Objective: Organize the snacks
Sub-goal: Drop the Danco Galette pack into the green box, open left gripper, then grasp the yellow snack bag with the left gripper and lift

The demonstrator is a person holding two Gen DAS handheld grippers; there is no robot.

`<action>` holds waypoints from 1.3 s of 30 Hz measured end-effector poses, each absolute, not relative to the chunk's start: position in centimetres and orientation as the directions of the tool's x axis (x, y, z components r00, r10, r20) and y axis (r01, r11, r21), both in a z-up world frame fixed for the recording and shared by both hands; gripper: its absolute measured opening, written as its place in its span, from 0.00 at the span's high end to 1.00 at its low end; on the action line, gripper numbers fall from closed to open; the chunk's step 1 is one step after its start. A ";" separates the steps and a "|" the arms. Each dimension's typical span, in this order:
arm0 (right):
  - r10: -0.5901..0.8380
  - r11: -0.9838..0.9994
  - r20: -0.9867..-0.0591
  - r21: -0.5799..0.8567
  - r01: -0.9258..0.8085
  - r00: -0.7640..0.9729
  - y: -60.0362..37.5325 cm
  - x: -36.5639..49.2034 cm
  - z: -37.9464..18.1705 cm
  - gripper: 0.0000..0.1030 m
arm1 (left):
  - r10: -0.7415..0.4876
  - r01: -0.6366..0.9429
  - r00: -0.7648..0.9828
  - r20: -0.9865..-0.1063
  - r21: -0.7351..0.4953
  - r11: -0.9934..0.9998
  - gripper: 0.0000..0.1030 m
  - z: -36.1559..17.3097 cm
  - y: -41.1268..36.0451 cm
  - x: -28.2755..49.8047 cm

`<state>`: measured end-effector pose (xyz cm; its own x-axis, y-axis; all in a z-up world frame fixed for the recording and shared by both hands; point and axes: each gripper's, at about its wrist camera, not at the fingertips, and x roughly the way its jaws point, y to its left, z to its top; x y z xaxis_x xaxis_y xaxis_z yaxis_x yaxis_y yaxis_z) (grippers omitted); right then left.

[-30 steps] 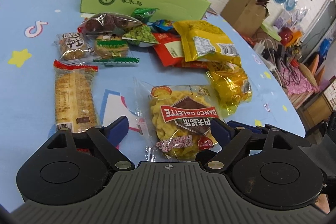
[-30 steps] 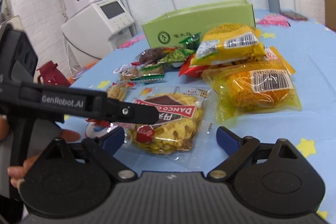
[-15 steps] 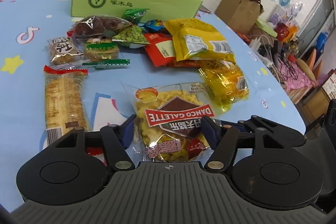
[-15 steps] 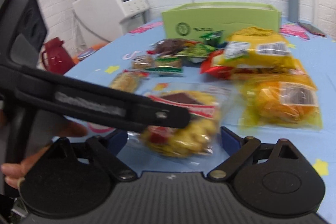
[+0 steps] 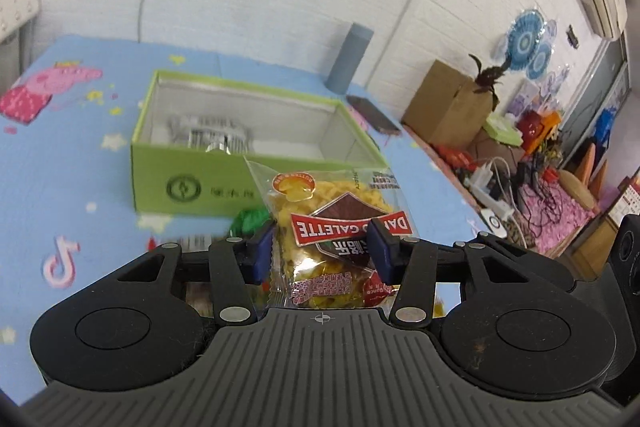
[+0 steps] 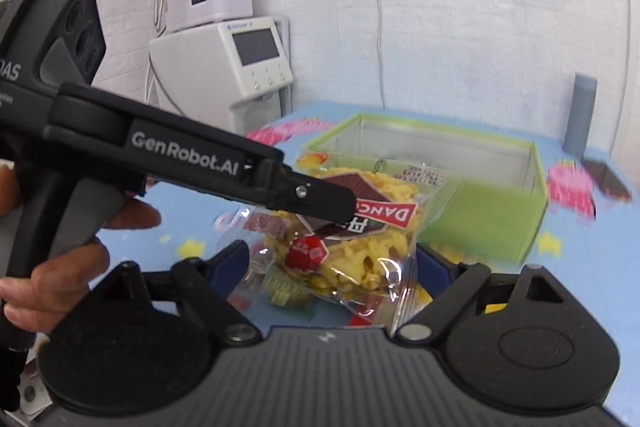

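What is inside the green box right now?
The green box stands open with a pale lining; something silvery lies at its far left end. The held Danco Galette packet hides its near right corner, so I cannot tell what is there.

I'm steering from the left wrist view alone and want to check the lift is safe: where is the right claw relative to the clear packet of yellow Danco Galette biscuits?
Observer: The right claw is just below the clear packet of yellow Danco Galette biscuits. Its jaws straddle the packet's lower end, closing but not pressing it.
Operator: Can you see my left claw's grip from there?
Observer: Yes, side on. The left claw crosses the packet's red label, closing on the packet.
Operator: What is holding that claw?
Observer: A hand is wrapped around its grey handle.
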<state>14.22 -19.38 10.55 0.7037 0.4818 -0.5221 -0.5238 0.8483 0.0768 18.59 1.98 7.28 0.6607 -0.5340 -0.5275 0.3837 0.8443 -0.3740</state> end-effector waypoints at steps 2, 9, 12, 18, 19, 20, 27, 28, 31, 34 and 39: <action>0.478 0.846 -0.523 0.060 -0.529 0.705 -19.6 18.0 11.8 0.12 | -0.526 0.387 0.669 -0.526 -0.358 0.850 0.67 8.6 1.4 22.1; 0.429 0.867 -0.595 0.061 -0.494 0.680 -21.6 29.7 11.4 0.12 | -0.513 0.368 0.625 -0.589 -0.357 0.858 0.65 7.6 -2.0 33.7; 0.409 0.881 -0.627 0.082 -0.466 0.663 -22.9 33.1 9.7 0.11 | -0.524 0.362 0.599 -0.605 -0.379 0.852 0.57 5.8 -2.9 37.1; 0.406 0.891 -0.613 0.100 -0.443 0.678 -24.6 34.2 9.1 0.09 | -0.535 0.367 0.616 -0.578 -0.390 0.844 0.34 5.5 -2.7 37.5; 0.416 0.888 -0.600 0.106 -0.448 0.683 -25.1 33.1 9.4 0.09 | -0.535 0.374 0.628 -0.565 -0.384 0.844 0.33 5.9 -2.4 36.6; 0.422 0.886 -0.589 0.106 -0.452 0.689 -25.5 32.2 9.6 0.09 | -0.532 0.379 0.639 -0.555 -0.375 0.846 0.30 6.3 -2.3 35.7; 0.410 0.894 -0.575 0.101 -0.436 0.708 -27.8 23.5 10.1 0.09 | -0.568 0.438 0.632 -0.527 -0.362 0.823 0.24 6.5 -2.1 27.5; 0.408 0.897 -0.575 0.111 -0.427 0.709 -28.3 22.1 9.8 0.09 | -0.574 0.443 0.624 -0.530 -0.365 0.819 0.24 6.1 -2.2 26.4; 0.406 0.908 -0.574 0.163 -0.386 0.711 -29.8 17.9 8.6 0.09 | -0.591 0.450 0.587 -0.554 -0.383 0.807 0.24 4.3 -2.5 23.0; 0.389 0.919 -0.578 0.189 -0.346 0.717 -30.6 14.5 7.0 0.09 | -0.593 0.430 0.556 -0.582 -0.409 0.805 0.24 2.1 -2.8 20.5; 0.384 0.922 -0.587 0.197 -0.334 0.713 -30.3 11.7 5.6 0.09 | -0.594 0.417 0.520 -0.614 -0.425 0.803 0.24 0.0 -3.6 18.4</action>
